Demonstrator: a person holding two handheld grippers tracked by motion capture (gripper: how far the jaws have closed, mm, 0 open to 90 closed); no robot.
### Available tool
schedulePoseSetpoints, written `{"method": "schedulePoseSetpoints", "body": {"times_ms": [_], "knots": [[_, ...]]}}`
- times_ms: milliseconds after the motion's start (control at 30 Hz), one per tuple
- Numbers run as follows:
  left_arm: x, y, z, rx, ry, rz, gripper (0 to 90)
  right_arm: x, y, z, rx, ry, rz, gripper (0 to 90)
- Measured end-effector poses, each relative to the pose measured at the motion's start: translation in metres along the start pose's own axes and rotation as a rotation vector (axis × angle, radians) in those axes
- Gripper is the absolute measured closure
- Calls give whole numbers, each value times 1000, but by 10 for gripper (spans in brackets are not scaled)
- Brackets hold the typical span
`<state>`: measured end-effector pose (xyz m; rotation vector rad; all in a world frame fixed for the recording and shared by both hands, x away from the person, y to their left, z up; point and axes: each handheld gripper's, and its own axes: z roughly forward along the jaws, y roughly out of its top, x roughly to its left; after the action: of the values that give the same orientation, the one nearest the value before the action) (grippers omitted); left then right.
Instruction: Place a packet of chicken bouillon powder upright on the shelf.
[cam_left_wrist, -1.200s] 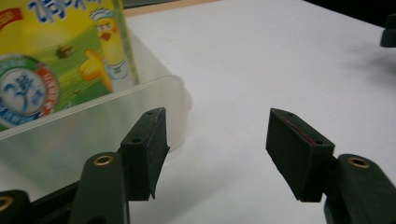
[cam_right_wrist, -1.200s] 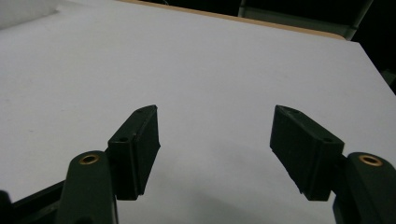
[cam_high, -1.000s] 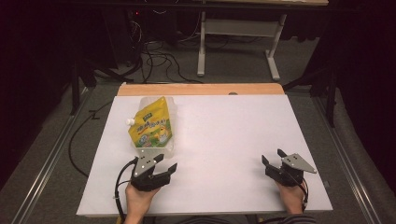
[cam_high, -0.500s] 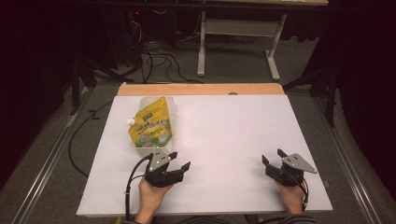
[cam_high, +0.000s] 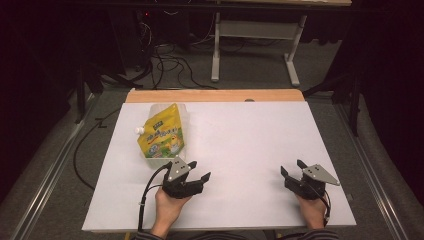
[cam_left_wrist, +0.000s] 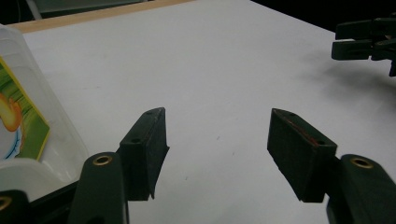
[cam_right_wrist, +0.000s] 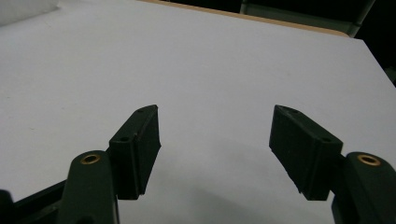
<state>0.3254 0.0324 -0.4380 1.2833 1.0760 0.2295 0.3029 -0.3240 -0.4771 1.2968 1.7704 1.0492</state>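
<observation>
In the high view, a yellow refill pouch (cam_high: 161, 136) lies in a clear plastic tub (cam_high: 182, 116) at the left of the white table (cam_high: 250, 150), its white spout pointing to the table's left edge. The left gripper (cam_high: 198, 171) sits just beside the tub's near corner, its jaws spread and turned toward the middle of the table rather than at the pouch. The right gripper (cam_high: 292, 169) rests well apart at the near right, jaws likewise spread, with nothing between them.

In the left gripper view, the left gripper (cam_left_wrist: 217, 135) shows both black pads wide apart over bare table; the tub's wall and a strip of the pouch's printed face (green and yellow) stand at the left edge, outside the jaws. The other gripper's jaws show far off at the upper right.

In the right gripper view, the right gripper (cam_right_wrist: 215, 130) is open over bare table, nothing within reach.

Judged from this, the step in hand is the approach: nothing is gripped yet. The next move probably calls for the left hand to turn back toward the tub and bring its open jaws around the pouch or the tub's rim before closing.
</observation>
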Motion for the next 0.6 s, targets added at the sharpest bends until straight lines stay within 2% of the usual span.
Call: {"method": "schedulePoseSetpoints", "body": {"times_ms": [100,133,200,367,600], "knots": [[-2,-1,2,-5,-5,12,381,0,0,-1,-7,2,-4,340],[-3,-7,5,-4,-8,50,383,1,0,-1,-11,3,-6,340],[-3,-13,10,-1,-9,75,388,1,-1,-1,-15,4,-14,341],[-5,-15,20,-3,-22,51,388,-1,-1,-2,-20,10,-5,341],[0,-21,31,18,-5,40,389,0,-1,-2,-21,11,-7,340]]}}
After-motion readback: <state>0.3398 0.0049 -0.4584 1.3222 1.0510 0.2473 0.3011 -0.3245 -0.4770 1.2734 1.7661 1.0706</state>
